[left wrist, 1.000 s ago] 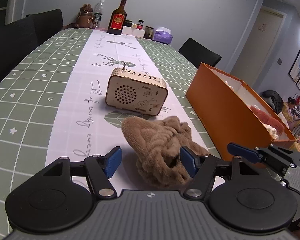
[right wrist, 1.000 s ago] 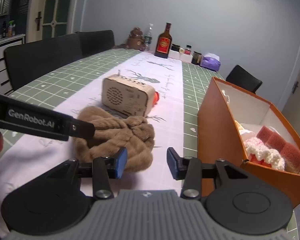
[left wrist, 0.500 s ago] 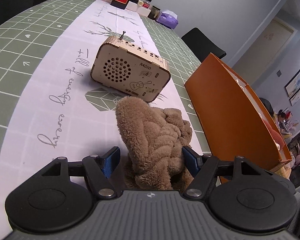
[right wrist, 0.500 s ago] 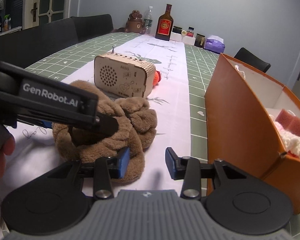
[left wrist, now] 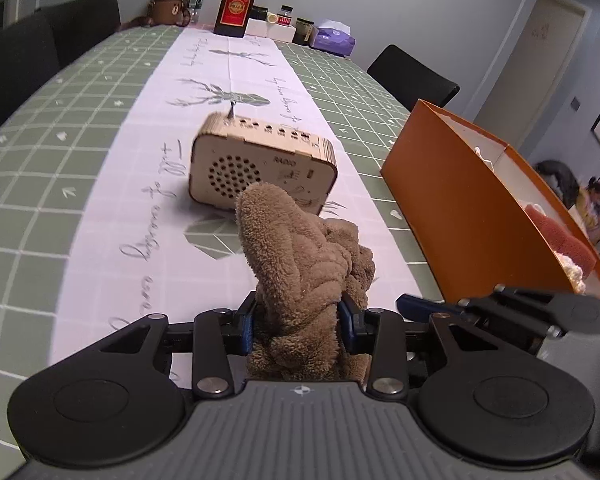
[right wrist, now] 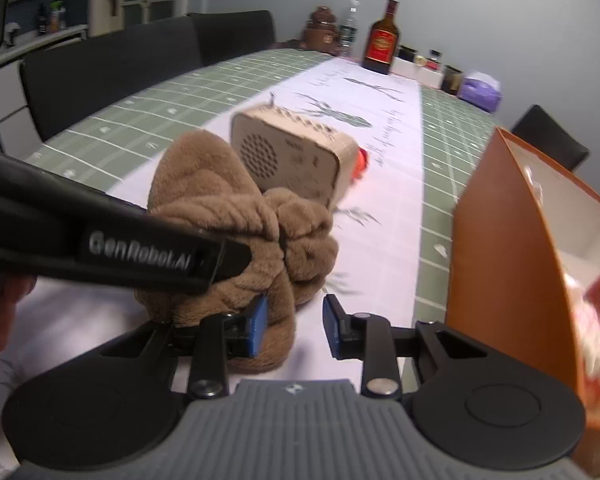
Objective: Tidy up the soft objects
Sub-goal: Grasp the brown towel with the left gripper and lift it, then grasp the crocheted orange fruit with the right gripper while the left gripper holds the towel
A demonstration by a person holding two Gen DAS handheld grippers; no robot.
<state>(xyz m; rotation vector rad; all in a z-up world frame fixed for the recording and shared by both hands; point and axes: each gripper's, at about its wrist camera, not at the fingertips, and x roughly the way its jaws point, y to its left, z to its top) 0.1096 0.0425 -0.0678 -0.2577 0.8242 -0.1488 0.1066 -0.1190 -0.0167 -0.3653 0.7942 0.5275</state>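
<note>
A brown plush knitted hat [left wrist: 300, 268] lies bunched on the white table runner in front of me. My left gripper [left wrist: 299, 322] is shut on its near end, the blue pads pressing both sides. In the right wrist view the hat [right wrist: 220, 216] sits left of centre, and the left gripper's black body crosses it. My right gripper [right wrist: 294, 330] is open and empty beside the hat's right edge. An orange box [left wrist: 476, 216] with pink and white soft items stands at the right; it also shows in the right wrist view [right wrist: 512, 248].
A wooden radio [left wrist: 260, 164] stands just behind the hat. Bottles, jars and a purple tissue pack [left wrist: 334, 38] line the far end. Black chairs [right wrist: 112, 76] stand along the table's left side and far right. A small red object [right wrist: 362, 160] lies behind the radio.
My left gripper has closed on the brown hat, which now stands bunched upright between the pads. My right gripper has stayed open beside it.
</note>
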